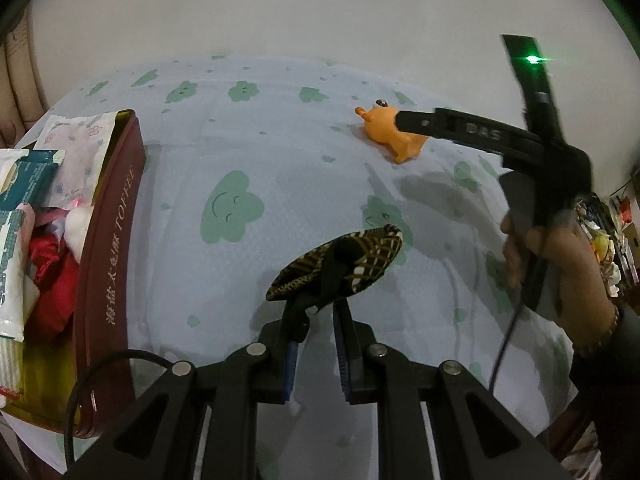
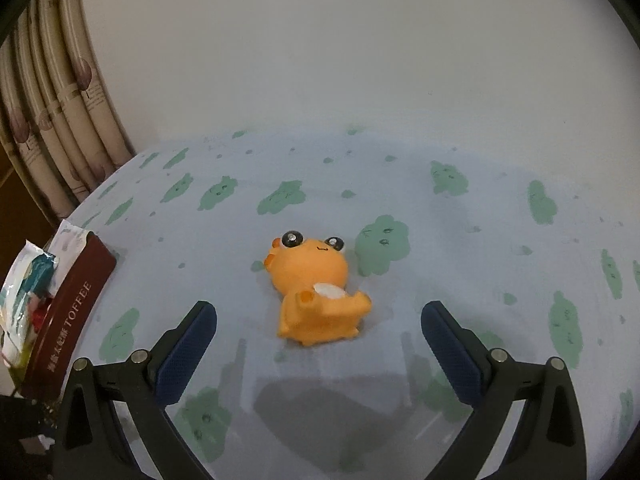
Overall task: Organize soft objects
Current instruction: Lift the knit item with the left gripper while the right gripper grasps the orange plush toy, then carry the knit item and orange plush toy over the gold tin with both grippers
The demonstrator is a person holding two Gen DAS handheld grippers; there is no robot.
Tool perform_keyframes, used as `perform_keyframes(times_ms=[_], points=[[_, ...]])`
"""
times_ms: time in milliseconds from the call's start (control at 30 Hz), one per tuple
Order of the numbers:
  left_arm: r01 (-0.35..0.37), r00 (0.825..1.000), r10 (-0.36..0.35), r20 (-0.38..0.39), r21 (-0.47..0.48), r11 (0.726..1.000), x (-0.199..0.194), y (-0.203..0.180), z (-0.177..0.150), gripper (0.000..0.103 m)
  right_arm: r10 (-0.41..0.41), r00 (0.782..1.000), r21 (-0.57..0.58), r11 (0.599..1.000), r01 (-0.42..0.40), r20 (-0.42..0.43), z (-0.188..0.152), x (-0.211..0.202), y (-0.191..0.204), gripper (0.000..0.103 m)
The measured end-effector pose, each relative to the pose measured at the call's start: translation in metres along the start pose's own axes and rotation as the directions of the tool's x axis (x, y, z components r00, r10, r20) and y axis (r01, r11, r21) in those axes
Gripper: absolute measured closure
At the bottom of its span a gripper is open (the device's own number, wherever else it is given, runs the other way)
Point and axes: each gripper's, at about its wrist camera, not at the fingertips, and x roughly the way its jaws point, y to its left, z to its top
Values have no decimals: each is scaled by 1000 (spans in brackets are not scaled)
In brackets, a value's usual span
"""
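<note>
Here, left wrist view: left gripper jaws clenched on patterned pouch, beside toffee tin already part-filled. Right wrist view: right gripper jaws released, flanking orange toy on bed, ungrasped.

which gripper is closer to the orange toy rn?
Right. Right gripper, open, sits just short of the orange toy; left gripper is farther back, shut on a patterned pouch.
</note>
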Motion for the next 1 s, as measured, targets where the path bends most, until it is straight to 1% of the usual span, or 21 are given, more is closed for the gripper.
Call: perform_keyframes(times_ms=[33,67,100,167,200,300,367,400,467,533,633,700,867,1000], points=[[2,1000,-2,-1,0,1000,0,0,0,86,1,1000,-2,1000,-1,-8,1,4,0,17],[2,1000,-2,-1,-1,1000,0,1,0,86,10,1000,-1,1000,-10,-24,2,9,0,21],[3,1000,-3,0,-3,1000,0,2,0,86,19,999,-1,1000,-20,-45,4,15,1,29],[11,1000,-11,0,-7,1000,-1,3,0,86,-12,998,-10,1000,11,-54,5,21,2,29],[8,1000,-8,-2,-5,1000,0,3,0,86,-13,998,-14,1000,12,-62,6,26,3,30],[9,1000,-9,0,-13,1000,0,5,1,86,-6,996,-19,1000,5,-90,8,38,4,51],[5,1000,-5,-4,-12,1000,0,5,1,86,14,995,-12,1000,-15,-100,8,39,4,58],[6,1000,-6,-4,-14,1000,-1,5,1,86,19,996,-7,1000,-20,-91,7,34,4,59],[11,1000,-11,2,-20,1000,-5,5,1,86,45,996,25,999,-43,-77,1,23,3,59],[14,1000,-14,12,-25,1000,-10,5,1,86,81,995,59,995,-77,-65,-14,4,2,59],[18,1000,-17,24,-25,1000,-19,3,-2,86,91,995,69,994,-88,-49,-43,-24,9,59],[22,999,-21,31,-26,999,-26,2,-5,86,106,994,98,990,-102,-41,-65,-42,11,59],[31,999,-30,36,-41,999,-45,2,-18,86,103,994,120,988,-99,-28,-95,-69,18,59],[24,999,-21,50,-62,998,-68,12,-26,86,93,995,131,988,-87,-38,-109,-73,17,59]])
